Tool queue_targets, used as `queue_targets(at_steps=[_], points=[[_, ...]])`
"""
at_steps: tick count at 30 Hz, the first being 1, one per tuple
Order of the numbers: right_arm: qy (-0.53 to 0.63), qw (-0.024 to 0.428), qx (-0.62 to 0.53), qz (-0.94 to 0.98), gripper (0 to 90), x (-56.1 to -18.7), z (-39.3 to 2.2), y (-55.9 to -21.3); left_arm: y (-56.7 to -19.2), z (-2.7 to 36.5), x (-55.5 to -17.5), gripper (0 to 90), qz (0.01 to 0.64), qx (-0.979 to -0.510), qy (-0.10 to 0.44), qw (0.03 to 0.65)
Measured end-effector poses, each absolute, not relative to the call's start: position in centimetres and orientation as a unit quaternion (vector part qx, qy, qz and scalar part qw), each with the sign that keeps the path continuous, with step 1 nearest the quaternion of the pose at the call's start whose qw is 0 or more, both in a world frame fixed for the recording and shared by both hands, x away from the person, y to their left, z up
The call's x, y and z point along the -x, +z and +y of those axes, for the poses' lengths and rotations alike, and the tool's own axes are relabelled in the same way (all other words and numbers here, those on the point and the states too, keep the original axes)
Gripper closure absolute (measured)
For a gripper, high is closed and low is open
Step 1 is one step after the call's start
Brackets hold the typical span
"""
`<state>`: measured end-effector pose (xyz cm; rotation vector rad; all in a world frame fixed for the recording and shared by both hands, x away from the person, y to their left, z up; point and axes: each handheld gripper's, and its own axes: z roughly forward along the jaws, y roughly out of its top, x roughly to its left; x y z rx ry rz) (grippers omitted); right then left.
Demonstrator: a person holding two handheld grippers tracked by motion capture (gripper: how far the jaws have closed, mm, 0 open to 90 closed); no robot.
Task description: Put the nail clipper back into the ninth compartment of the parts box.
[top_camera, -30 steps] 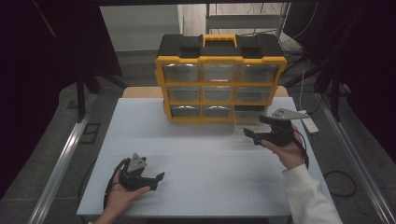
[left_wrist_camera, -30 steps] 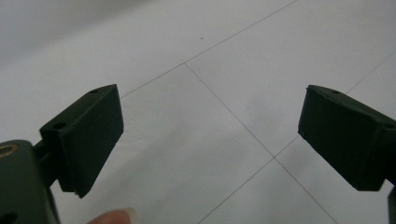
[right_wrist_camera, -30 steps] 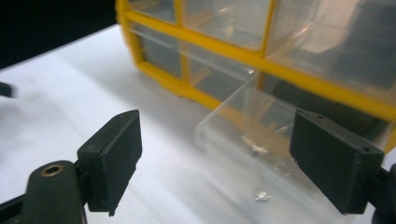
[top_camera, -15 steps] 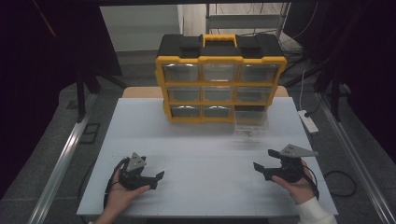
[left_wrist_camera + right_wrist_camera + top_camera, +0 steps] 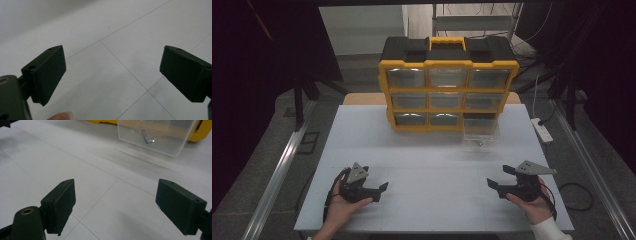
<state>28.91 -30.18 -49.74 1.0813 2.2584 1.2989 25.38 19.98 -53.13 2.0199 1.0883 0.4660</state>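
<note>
Left hand-held gripper released, right hand-held gripper released, small metal piece blurred inside clear drawer

- No text, label, brand, number or sign can be read on the yellow organizer box.
- The clear drawer carries no readable marking either.

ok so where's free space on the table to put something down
The widest bare stretch of the table lies between the left gripper and right gripper, up to the yellow organizer. The left side beside the organizer is also free. It is crowded at the far right, where the clear drawer stands pulled out.
</note>
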Motion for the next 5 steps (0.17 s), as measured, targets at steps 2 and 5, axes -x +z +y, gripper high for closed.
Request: queue_targets(at_steps=[2, 5], points=[[0.452, 0.162, -0.376, 0.792, 16.7, -28.89, -30.13, -49.8, -53.13, 19.96, -25.43, 7.5, 0.428, -0.795, 0.183, 0.39], [0.451, 0.165, -0.376, 0.792, 16.8, -28.88, -30.12, -49.83, -53.14, 19.93, -25.51, 7.5, 0.428, -0.795, 0.183, 0.39]])
